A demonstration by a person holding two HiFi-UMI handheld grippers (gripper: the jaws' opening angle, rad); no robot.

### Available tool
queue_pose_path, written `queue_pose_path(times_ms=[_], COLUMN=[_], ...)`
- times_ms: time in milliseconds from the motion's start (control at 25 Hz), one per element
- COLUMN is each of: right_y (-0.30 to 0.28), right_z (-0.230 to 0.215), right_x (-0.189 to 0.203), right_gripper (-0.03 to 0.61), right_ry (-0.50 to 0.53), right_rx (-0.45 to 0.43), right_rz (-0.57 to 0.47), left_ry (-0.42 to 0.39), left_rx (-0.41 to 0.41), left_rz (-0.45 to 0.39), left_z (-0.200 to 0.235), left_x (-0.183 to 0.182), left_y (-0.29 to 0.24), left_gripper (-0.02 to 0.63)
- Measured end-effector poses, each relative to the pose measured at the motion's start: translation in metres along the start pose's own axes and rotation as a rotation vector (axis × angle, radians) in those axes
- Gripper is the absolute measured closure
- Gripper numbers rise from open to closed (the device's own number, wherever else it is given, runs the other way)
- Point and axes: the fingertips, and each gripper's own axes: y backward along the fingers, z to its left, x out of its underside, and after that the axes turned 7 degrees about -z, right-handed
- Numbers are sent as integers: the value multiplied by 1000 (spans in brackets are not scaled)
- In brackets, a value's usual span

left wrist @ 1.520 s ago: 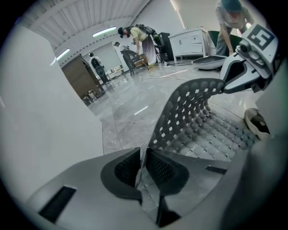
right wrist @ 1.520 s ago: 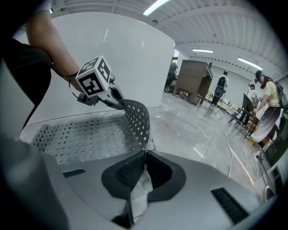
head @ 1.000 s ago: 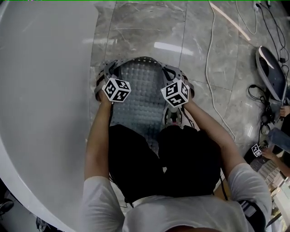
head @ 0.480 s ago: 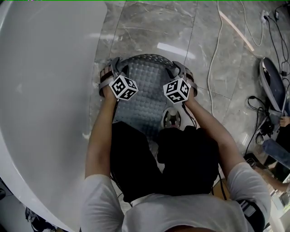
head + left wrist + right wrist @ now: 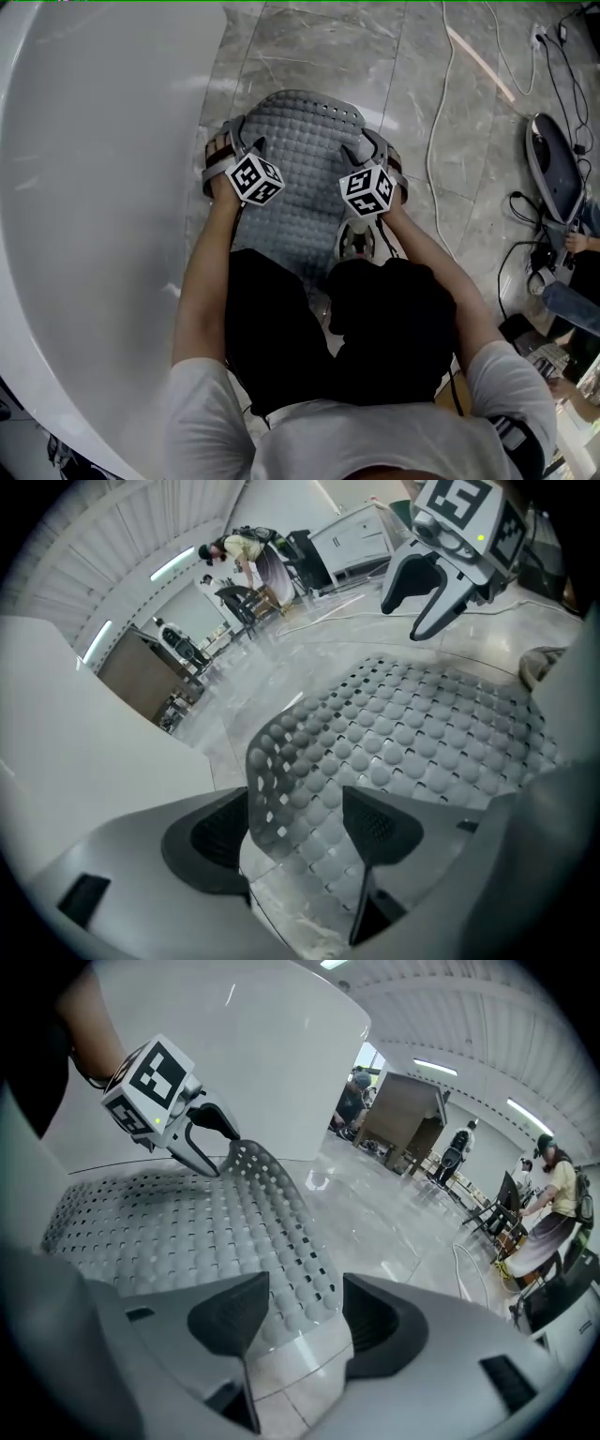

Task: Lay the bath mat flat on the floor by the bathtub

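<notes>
— Grey mat [image 5: 305,178] down yet?
— Mostly. It lies mid-frame on the floor [image 5: 309,47], its left edge just beside the tub [image 5: 94,187]; only the two upper corners curl up
— And the grippers?
— Left gripper [image 5: 242,139] and right gripper [image 5: 361,145] have just been opening. Both are released, with a raised corner loose between the jaws. Left to do, I'd say: back out and let the corners settle

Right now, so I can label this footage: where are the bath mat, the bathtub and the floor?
bath mat [image 5: 300,159]: head view, its bumpy middle.
bathtub [image 5: 94,187]: head view, its smooth white surface.
floor [image 5: 309,47]: head view, bare grey tile beyond the mat.
</notes>
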Motion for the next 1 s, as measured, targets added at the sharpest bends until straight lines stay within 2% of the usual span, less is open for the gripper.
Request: queue_pose_path(times_ms=[160, 360, 560, 640, 720, 760, 880, 920, 1000], right_y=[13, 30, 44, 47, 49, 51, 56, 56, 55], right_z=[14, 24, 28, 27, 23, 19, -1, -4, -2], right_x=[-10, -19, -32, -40, -48, -51, -58, -59, -59], right_gripper=[341, 341, 341, 342, 347, 377, 544, 566, 571], right_ry=[18, 71, 56, 41, 15, -5, -85, -112, -160], right_rx=[-14, -12, -15, -23, -25, -17, 15, 10, -34], right_rz=[-18, -37, -69, -94, -114, -120, -132, -133, -120], left_ry=[-1, 15, 33, 57, 116, 153, 208, 208, 229], left_rx=[32, 34, 69, 76, 93, 105, 139, 135, 108], left_rz=[-9, -12, -22, -42, -80, -97, -125, -132, -148], left_z=[-7, -6, -10, -11, -13, -16, -23, -22, -14], left_x=[1, 5, 8, 3, -7, -12, -31, -36, -43], left_y=[10, 24, 36, 40, 43, 45, 53, 57, 65], left_gripper=[316, 316, 316, 316, 316, 316, 320, 361, 567])
